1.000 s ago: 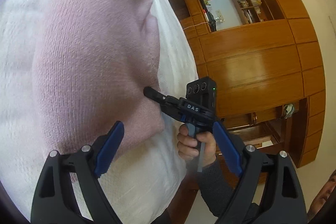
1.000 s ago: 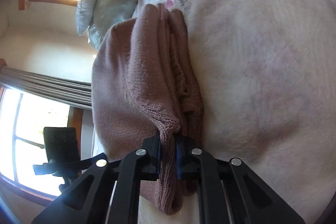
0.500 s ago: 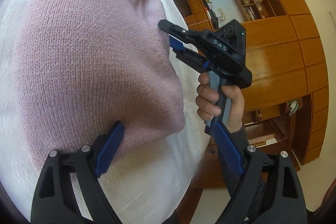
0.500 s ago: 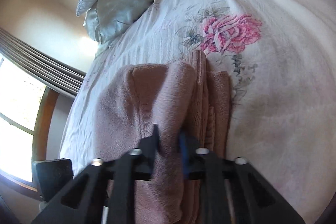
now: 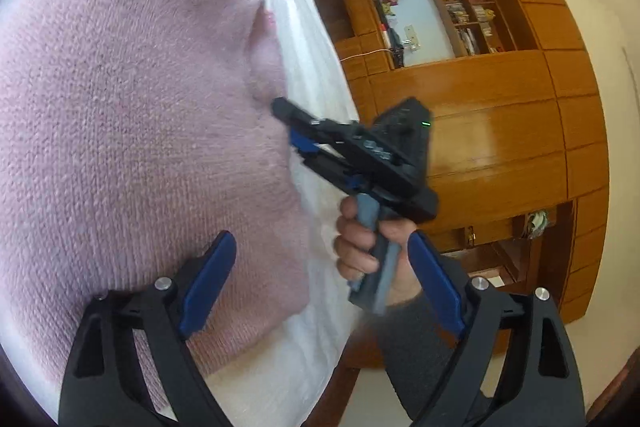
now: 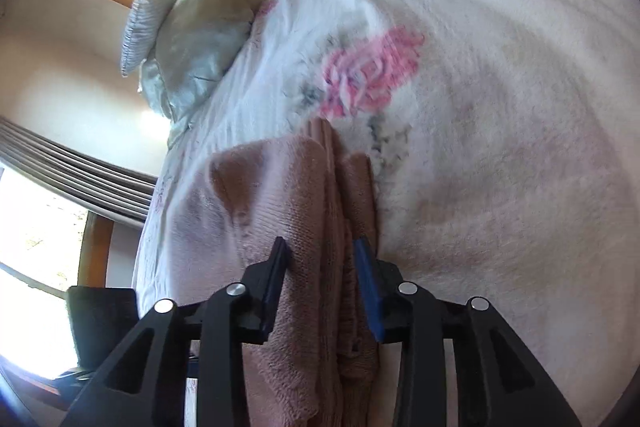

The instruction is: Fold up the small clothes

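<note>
Pink knitwear, a small sweater (image 5: 132,131), lies folded on the white floral bedspread (image 6: 500,131); from my left wrist camera it fills the 9 to 11 o'clock region, and from the right wrist camera its stacked layers run from centre down to 6 o'clock.

Right gripper (image 6: 322,287): jaws apart, straddling the thick folded edge, one finger on either side of the stack. I cannot tell whether either pad is touching the knit; nothing appears pinched. In the left view the same gripper (image 5: 298,131) sits at the sweater's 3 o'clock edge, held by the person's hand (image 5: 370,247).

Left gripper (image 5: 316,279): jaws wide apart, holding nothing, hovering over the lower edge of the garment near the side of the bed.

Assessment: the fold looks laid down and the step in hand is the release and tidy. To do it well, I would draw the right gripper straight back along its own axis, keeping both fingers clear of the layers so no loop of knit snags and drags the stack open. Loose knit catches easily on pad corners. If the edges look staggered afterwards, I would press lightly with the left gripper on top while the right squares the side.

Pillows (image 6: 192,39) at 10 o'clock are well apart from the work.
</note>
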Available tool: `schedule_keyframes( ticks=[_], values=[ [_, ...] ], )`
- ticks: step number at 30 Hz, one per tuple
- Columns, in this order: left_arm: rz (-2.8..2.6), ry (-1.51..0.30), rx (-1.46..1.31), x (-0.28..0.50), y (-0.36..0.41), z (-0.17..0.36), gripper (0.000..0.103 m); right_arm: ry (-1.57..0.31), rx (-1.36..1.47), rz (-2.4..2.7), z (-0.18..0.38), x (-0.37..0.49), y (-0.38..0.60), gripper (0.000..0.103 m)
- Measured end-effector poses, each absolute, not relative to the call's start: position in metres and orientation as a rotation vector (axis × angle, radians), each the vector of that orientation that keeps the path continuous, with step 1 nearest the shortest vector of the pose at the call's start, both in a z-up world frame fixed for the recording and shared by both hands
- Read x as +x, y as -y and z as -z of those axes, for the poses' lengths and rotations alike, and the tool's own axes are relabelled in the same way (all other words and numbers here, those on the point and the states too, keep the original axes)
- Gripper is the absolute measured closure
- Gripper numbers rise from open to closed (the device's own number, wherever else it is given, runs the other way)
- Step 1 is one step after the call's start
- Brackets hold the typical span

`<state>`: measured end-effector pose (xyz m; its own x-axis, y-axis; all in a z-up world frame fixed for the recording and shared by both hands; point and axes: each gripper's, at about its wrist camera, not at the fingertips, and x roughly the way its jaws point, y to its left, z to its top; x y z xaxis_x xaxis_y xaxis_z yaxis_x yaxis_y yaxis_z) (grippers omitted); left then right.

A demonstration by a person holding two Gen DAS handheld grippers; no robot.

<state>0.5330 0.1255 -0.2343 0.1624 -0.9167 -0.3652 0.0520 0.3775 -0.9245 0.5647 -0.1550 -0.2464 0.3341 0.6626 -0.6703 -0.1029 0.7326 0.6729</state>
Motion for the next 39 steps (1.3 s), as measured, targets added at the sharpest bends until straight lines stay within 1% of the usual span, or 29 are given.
schedule_keyframes(
  ticks=[3, 5, 8, 9, 10, 11, 12, 14, 17, 18, 21, 23, 25, 26, 27, 28, 29, 31, 34, 35, 36, 37, 39],
  values=[
    [0.892, -1.2, -0.875, 0.529, -0.118, 0.226, 0.016, -1.042, 0.542, -0.625, 0.206, 0.557, 0.141, 0.067],
    [0.899, -1.194, -0.892, 0.528, -0.124, 0.223, 0.016, -1.045, 0.526, -0.689, 0.197, 0.562, 0.12, 0.067],
    [0.895, -1.093, -0.907, 0.527, -0.147, 0.198, 0.016, -1.157, 0.568, -0.745, 0.224, 0.582, 0.095, 0.066],
    [0.87, -1.052, -0.902, 0.531, -0.158, 0.189, 0.016, -1.196, 0.565, -0.72, 0.238, 0.589, 0.092, 0.067],
    [0.823, -1.028, -0.897, 0.538, -0.172, 0.184, 0.015, -1.217, 0.564, -0.69, 0.252, 0.597, 0.093, 0.076],
    [0.77, -1.023, -0.893, 0.546, -0.184, 0.182, 0.015, -1.219, 0.552, -0.658, 0.261, 0.602, 0.098, 0.101],
    [0.738, -1.032, -0.897, 0.558, -0.194, 0.184, 0.015, -1.211, 0.554, -0.637, 0.268, 0.606, 0.106, 0.103],
    [0.693, -1.099, -0.899, 0.578, -0.203, 0.2, 0.015, -1.226, 0.65, -0.647, 0.282, 0.609, 0.121, 0.103],
    [0.667, -1.172, -0.891, 0.592, -0.2, 0.228, 0.016, -1.235, 0.615, -0.648, 0.278, 0.608, 0.118, 0.103],
    [0.666, -1.171, -0.888, 0.593, -0.202, 0.229, 0.016, -1.234, 0.588, -0.64, 0.272, 0.607, 0.116, 0.103],
    [0.665, -1.135, -0.889, 0.582, -0.216, 0.215, 0.017, -1.153, 0.577, -0.673, 0.237, 0.591, 0.116, 0.095],
    [0.715, -1.084, -0.85, 0.571, -0.218, 0.2, 0.017, -1.122, 0.572, -0.775, 0.22, 0.57, 0.111, 0.094],
    [0.744, -1.087, -0.843, 0.57, -0.215, 0.199, 0.017, -1.15, 0.549, -0.836, 0.223, 0.553, 0.105, 0.093],
    [0.735, -1.119, -0.834, 0.571, -0.214, 0.208, 0.017, -1.178, 0.522, -0.827, 0.231, 0.548, 0.104, 0.092],
    [0.701, -1.167, -0.815, 0.575, -0.21, 0.22, 0.018, -1.208, 0.491, -0.803, 0.243, 0.546, 0.105, 0.096],
    [0.68, -1.213, -0.811, 0.579, -0.205, 0.234, 0.024, -1.231, 0.476, -0.777, 0.256, 0.547, 0.108, 0.103],
    [0.671, -1.225, -0.809, 0.583, -0.2, 0.243, 0.032, -1.242, 0.506, -0.763, 0.268, 0.549, 0.116, 0.103],
    [0.654, -1.223, -0.818, 0.585, -0.2, 0.25, 0.039, -1.246, 0.588, -0.753, 0.282, 0.552, 0.129, 0.103],
    [0.641, -1.235, -0.818, 0.584, -0.203, 0.241, 0.036, -1.243, 0.582, -0.742, 0.276, 0.547, 0.128, 0.103],
    [0.633, -1.225, -0.821, 0.579, -0.208, 0.233, 0.032, -1.234, 0.582, -0.739, 0.269, 0.542, 0.128, 0.103],
    [0.642, -1.199, -0.82, 0.571, -0.21, 0.223, 0.028, -1.21, 0.581, -0.748, 0.258, 0.533, 0.128, 0.096],
    [0.674, -1.168, -0.809, 0.559, -0.212, 0.215, 0.025, -1.19, 0.585, -0.774, 0.248, 0.522, 0.128, 0.091],
    [0.757, -1.157, -0.772, 0.537, -0.203, 0.205, 0.025, -1.177, 0.57, -0.833, 0.237, 0.497, 0.125, 0.09]
  ],
)
